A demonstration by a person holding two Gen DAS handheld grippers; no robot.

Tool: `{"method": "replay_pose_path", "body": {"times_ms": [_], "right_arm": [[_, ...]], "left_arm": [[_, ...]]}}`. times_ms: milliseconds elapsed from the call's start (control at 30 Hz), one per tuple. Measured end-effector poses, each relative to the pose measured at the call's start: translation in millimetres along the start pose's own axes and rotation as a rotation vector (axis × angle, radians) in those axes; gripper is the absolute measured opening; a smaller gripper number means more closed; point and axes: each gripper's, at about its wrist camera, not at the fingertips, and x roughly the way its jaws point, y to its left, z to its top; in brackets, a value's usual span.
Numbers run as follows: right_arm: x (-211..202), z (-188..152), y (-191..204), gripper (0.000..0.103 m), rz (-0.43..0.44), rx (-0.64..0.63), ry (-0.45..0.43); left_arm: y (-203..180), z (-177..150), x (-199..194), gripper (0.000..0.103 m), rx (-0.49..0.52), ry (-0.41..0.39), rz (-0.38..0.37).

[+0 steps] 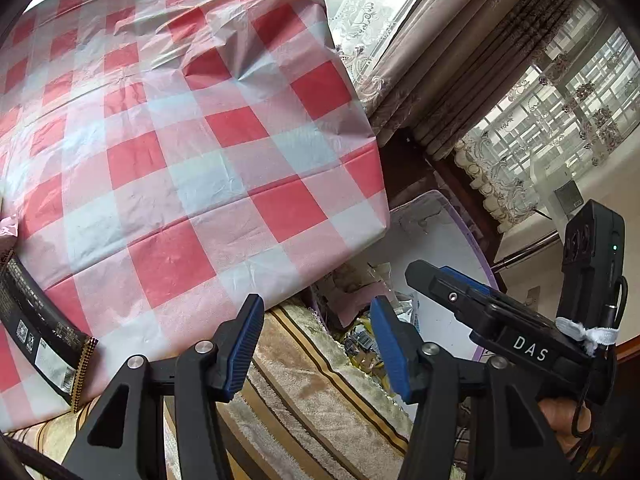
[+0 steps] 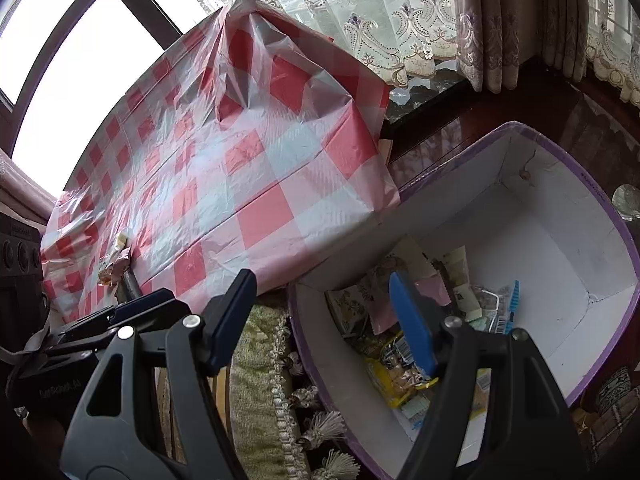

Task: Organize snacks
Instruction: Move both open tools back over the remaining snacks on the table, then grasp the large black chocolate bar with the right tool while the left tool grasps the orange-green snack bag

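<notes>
A black snack packet (image 1: 44, 340) lies at the left edge of the red-and-white checked tablecloth (image 1: 180, 140). My left gripper (image 1: 318, 348) hangs open over the table's near edge, with nothing between its blue pads (image 1: 244, 348). Below the table stands a white box with a purple rim (image 2: 624, 240); several snack packets (image 2: 400, 384) lie in its bottom. My right gripper (image 2: 322, 324) is open and empty above the box's near wall, one blue pad (image 2: 412, 328) over the snacks. A crumpled wrapper (image 2: 116, 264) sits on the cloth at the left.
A fringed, striped cushion (image 1: 320, 392) lies under both grippers beside the box. Lace curtains (image 2: 380, 20) and a dark wooden sill (image 2: 460, 120) run behind the table. In the left wrist view, the right tool's black housing (image 1: 528, 344) and a hand (image 1: 564, 420) are at the right.
</notes>
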Motion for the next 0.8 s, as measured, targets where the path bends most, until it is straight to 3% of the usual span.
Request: {"method": "replay_pose_path", "body": {"times_ms": [533, 800], "right_arm": [[15.2, -10.4, 84.6, 0.072, 0.044, -0.177, 0.056], [27.3, -21.3, 131.0, 0.072, 0.056, -0.293, 0.081]], "left_arm": [[76.8, -17.2, -51.5, 0.056, -0.196, -0.114, 0.014], [134.8, -32.9, -85.6, 0.056, -0.308, -0.187, 0.064]]}}
